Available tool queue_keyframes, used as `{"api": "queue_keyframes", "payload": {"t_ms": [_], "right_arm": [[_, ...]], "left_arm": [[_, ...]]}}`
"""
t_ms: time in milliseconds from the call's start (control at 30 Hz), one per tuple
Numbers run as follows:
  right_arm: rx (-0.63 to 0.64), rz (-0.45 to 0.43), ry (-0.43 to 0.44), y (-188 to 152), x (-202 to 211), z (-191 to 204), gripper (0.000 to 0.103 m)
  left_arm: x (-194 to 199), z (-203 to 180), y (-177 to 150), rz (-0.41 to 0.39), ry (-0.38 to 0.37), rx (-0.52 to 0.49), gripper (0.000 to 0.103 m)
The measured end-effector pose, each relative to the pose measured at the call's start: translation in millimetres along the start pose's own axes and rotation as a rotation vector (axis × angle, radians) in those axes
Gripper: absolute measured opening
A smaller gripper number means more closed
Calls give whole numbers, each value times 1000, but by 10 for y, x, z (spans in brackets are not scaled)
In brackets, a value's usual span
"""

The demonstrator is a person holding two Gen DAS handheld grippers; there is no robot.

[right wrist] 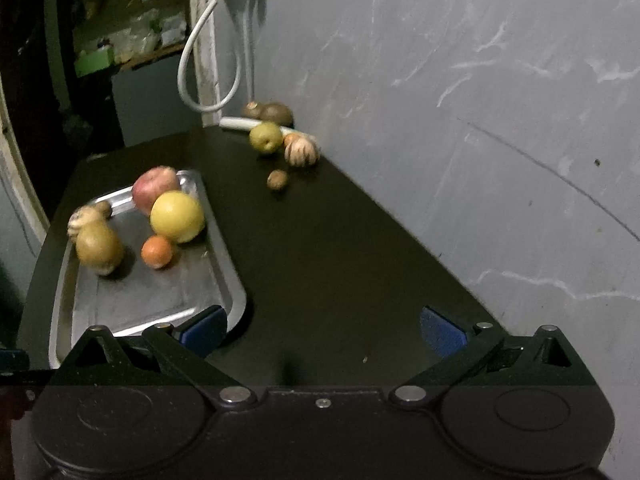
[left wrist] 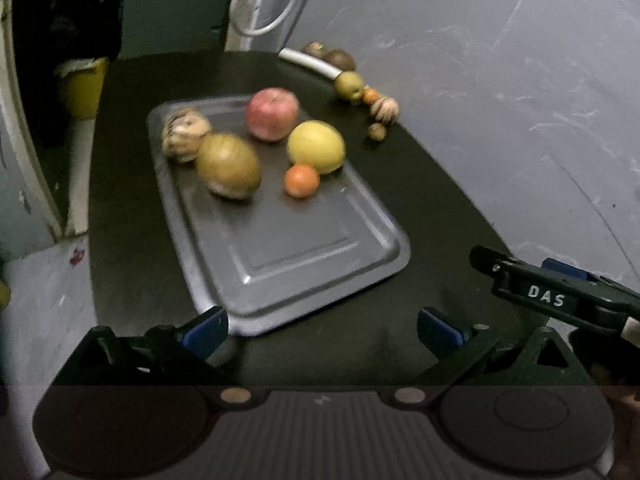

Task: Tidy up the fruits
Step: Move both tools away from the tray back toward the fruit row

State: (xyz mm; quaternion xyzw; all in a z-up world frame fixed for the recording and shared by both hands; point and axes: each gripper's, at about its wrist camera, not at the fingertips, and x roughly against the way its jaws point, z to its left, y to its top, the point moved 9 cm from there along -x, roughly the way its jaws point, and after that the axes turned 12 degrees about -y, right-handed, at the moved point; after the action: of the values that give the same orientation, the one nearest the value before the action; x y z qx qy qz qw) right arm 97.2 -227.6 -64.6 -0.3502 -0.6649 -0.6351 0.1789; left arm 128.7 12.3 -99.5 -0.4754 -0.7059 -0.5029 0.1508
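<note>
Dark tabletop (right wrist: 340, 264) bears a metal tray (left wrist: 320, 264) of fruit — left gripper (left wrist: 322, 330) and right gripper (right wrist: 324, 330) both spread, empty.

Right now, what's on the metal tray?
On the metal tray: red apple, yellow citrus, small orange, brownish pear-like fruit, striped fruit. Anything behind them is hidden.

Both views were dim and softly blurred; the metal tray (left wrist: 384, 240) caught faint glare, and edges bent with fisheye distortion.
</note>
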Motion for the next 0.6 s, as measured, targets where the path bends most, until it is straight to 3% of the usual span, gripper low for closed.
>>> {"api": "queue_keyframes", "payload": {"t_ms": [300,433,600], "right_arm": [[-69,-24,-53,256,-305,-175,102],[-73,-44,-23,370,-489,-136,102],[98,-124,-15,480,-691,59,102]], "left_arm": [[-109,-200,567,-90,-11,30,102],[-224,-206,927,-115,7,54,103],[-524,-151,1316,-102,28,76,103]]}}
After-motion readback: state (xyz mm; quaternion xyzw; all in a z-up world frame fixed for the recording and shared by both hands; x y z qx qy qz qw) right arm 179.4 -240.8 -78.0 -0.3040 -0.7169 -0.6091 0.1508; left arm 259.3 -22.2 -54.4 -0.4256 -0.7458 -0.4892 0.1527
